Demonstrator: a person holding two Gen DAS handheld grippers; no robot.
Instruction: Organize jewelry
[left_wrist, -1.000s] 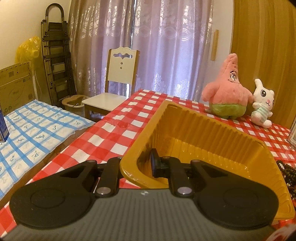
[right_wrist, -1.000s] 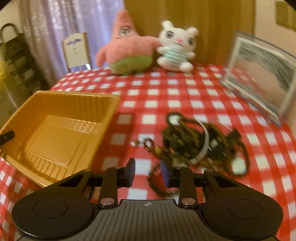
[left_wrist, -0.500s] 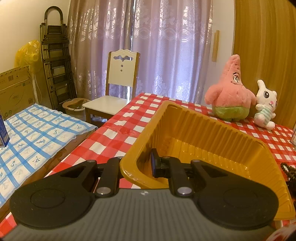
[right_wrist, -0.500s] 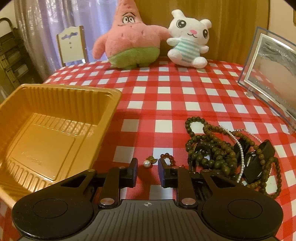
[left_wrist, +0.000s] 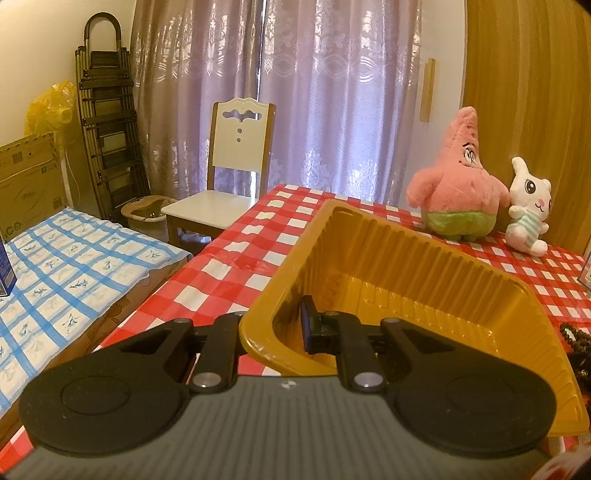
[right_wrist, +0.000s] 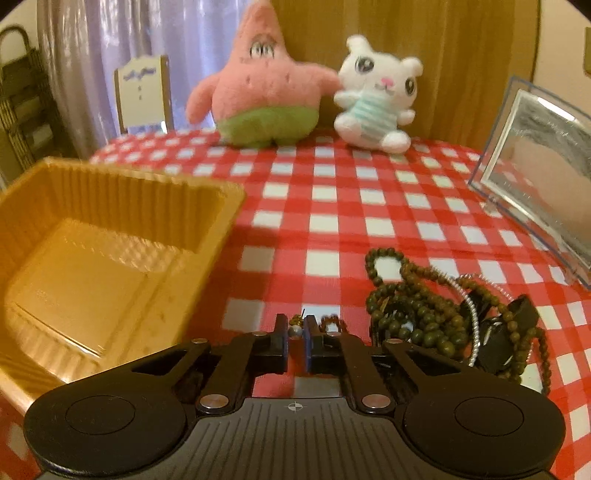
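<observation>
Fingers of the right gripper (right_wrist: 296, 328) are drawn close together, pinching a small pearl earring (right_wrist: 295, 329) between their blue pads; the earring's gold-coloured part and thin pin stick out just beyond the fingertips. Just right of these fingers lies a tangled pile of dark green bead necklaces (right_wrist: 424, 314), mixed with a silver chain and a black piece, resting on the red-and-white checked tablecloth (right_wrist: 325, 218). A short loop of small beads lies touching the right finger's outer side. Left of the fingers sits the golden plastic tray (right_wrist: 107, 210), well apart from the earring.

Fingers of the left gripper (left_wrist: 275, 332) are closed on the near corner wall of the golden plastic tray (left_wrist: 406, 258): the right finger is inside the tray against the wall, the left finger outside it. The tray appears tilted, its far corner raised. To the right of the fingers, at the frame edge, a few necklace beads show.

Beyond both pairs of fingers, a pink star-shaped plush toy (right_wrist: 262, 81) and a white rabbit plush toy (right_wrist: 376, 92) stand side by side, touching. Far right of the right fingers stands a clear picture frame (right_wrist: 539, 162).
</observation>
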